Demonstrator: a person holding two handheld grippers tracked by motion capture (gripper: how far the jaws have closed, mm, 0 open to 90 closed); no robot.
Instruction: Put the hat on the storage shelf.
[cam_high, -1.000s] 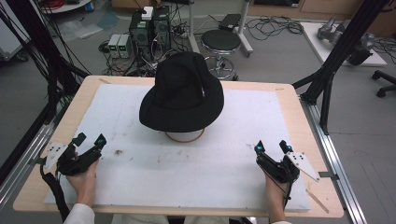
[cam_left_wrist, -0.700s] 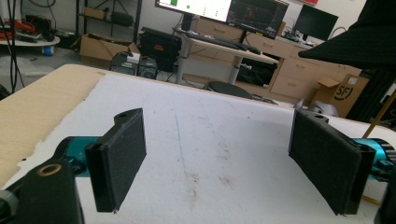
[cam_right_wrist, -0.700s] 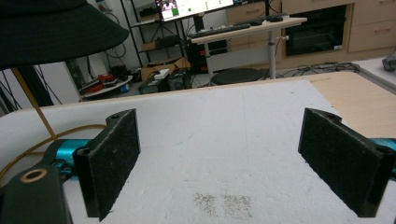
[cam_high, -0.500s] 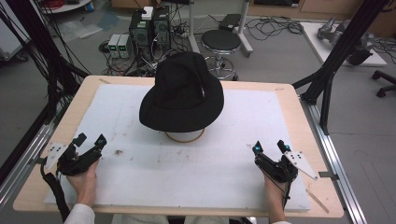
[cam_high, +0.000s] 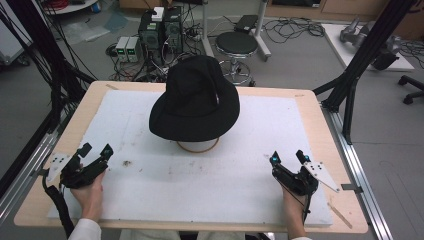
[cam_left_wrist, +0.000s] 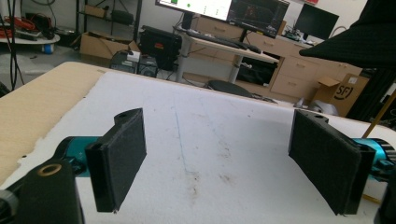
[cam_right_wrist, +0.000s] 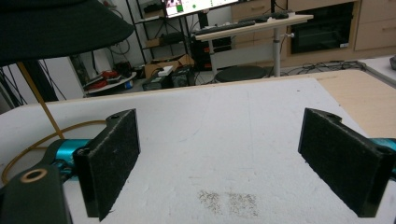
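From above we see the hat (cam_high: 195, 100) on its stand (cam_high: 198, 145) mid-table, with the left gripper (cam_high: 95, 152) at 8 o'clock and the right gripper (cam_high: 286, 158) at 4 o'clock, both well apart from it. Along the left gripper (cam_left_wrist: 219, 163) our jaws stand wide over bare mat (cam_left_wrist: 205, 135), the brim at 1 o'clock. Along the right gripper (cam_right_wrist: 233, 163) they gape too, the hat (cam_right_wrist: 56, 25) at 10 o'clock on what seems a thin wire stand (cam_right_wrist: 39, 105).

Black hat (cam_high: 195, 100), white mat (cam_high: 260, 170), tan table (cam_high: 330, 135)

We hold our left tongs (cam_high: 95, 152) and right tongs (cam_high: 286, 158) low at the near corners of the white foam-covered wooden worktop (cam_high: 250, 200), both with jaws spread wide. Between them and farther back, a black wide-brimmed felt hat (cam_high: 195, 100) sits on a thin tan wire ring stand (cam_high: 198, 147), well apart from both.
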